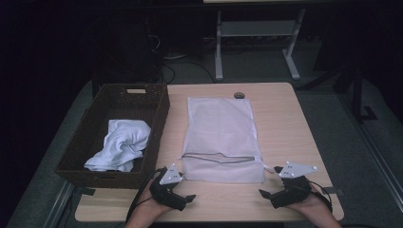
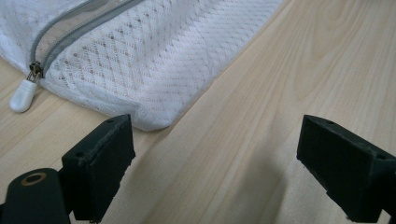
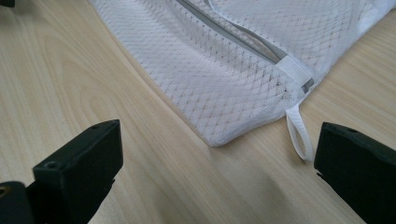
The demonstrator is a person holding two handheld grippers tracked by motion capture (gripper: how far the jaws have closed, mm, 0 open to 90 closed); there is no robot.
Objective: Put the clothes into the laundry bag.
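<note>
A white mesh laundry bag (image 1: 222,138) lies flat on the wooden table (image 1: 280,118), its grey zipper (image 1: 219,158) running across near the front end. The zipper's white pull (image 2: 21,96) sits at the bag's left corner, and a white loop tab (image 3: 299,135) hangs off the right corner. My left gripper (image 1: 186,199) rests on the table just in front of the bag's left corner (image 2: 149,119), open and holding nothing. My right gripper (image 1: 267,194) rests before the right corner (image 3: 219,137), also open with nothing in it.
A dark wicker basket (image 1: 95,123) stands at the table's left with a crumpled white cloth (image 1: 119,145) inside. A small dark round object (image 1: 239,95) lies at the table's far edge. A white metal desk frame (image 1: 256,42) stands on the floor beyond.
</note>
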